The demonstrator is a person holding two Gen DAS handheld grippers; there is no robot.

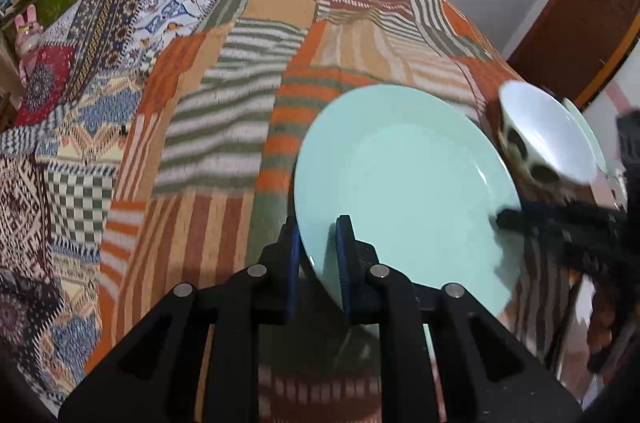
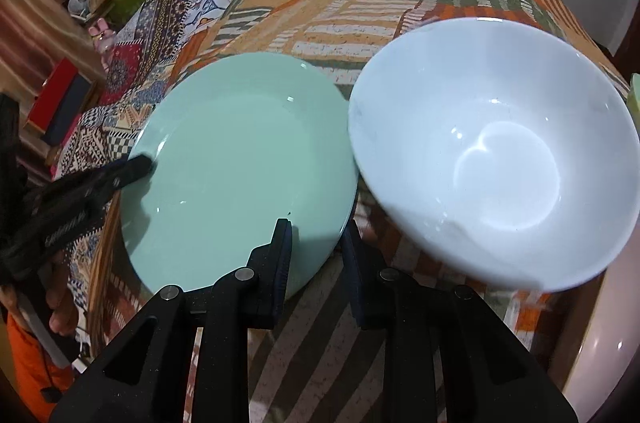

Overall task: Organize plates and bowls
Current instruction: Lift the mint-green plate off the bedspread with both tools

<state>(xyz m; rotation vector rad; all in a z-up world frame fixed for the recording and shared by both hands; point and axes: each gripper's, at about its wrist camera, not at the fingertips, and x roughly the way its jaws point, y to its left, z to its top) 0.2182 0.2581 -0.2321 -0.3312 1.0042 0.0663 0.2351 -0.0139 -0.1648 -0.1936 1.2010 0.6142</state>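
Mint plate point(image 1: 400, 183): rim clamped by left tool point(image 1: 318, 263) and right tool point(image 2: 316, 255), opposite edges. White bowl point(image 2: 492, 151): beside right tool, nearest.

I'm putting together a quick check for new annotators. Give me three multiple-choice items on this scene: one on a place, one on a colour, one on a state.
1. In the right wrist view, where is the white bowl relative to the plate?
A. To its right
B. Stacked on it
C. To its left

2. What colour is the plate?
A. Red
B. Black
C. Mint green

3. What is the left gripper doing?
A. Wide open, holding nothing
B. Fingers closed on the plate's rim
C. Fingers closed on the bowl

Answers:
1. A, since the bowl sits past the plate's right edge, not on it.
2. C, since its whole face is pale mint green in both views.
3. B, since the left wrist view shows one finger on each side of the rim.
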